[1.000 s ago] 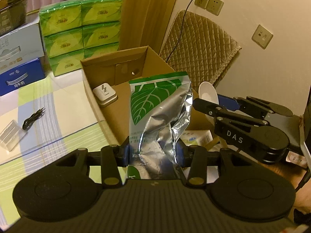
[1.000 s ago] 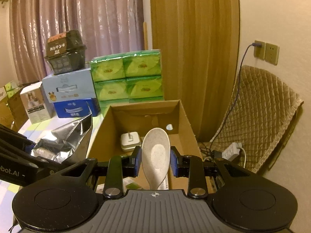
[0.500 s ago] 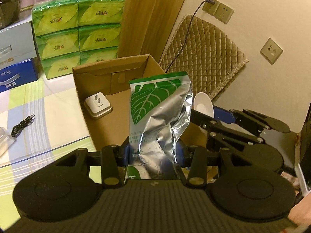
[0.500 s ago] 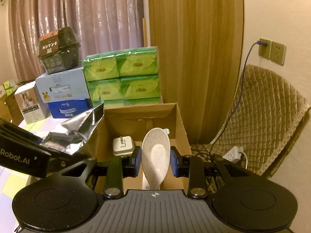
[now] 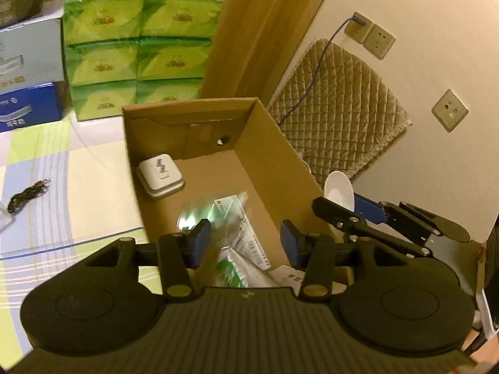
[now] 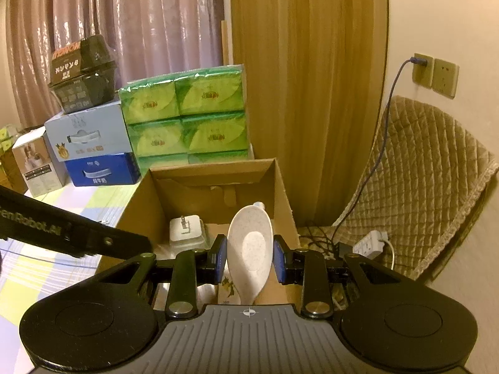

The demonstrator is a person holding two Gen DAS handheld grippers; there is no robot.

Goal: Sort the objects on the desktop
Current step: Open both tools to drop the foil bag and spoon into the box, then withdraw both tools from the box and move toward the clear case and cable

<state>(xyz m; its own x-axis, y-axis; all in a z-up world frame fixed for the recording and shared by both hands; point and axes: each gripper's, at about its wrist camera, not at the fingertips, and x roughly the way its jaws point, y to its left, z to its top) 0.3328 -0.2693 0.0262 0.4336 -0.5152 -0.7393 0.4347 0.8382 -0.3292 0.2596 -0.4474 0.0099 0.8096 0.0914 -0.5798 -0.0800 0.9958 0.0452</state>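
Since pouch point(image 5: 232, 218) lies in box point(image 5: 271, 131), left tongs point(image 5: 243, 243) spread, empty; right tongs point(image 6: 249, 257) clamp spoon point(image 6: 251, 249) over box, ready for drop.

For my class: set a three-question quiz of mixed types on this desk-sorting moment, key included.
1. True or false: the left gripper grips the foil pouch.
2. What does the right gripper hold? A) white spoon B) black cable C) charger plug
3. Fill in: the charger plug lies inside the ____.

Key: 1. False; its jaws are apart and the blurred pouch is in the cardboard box. 2. A. 3. cardboard box.
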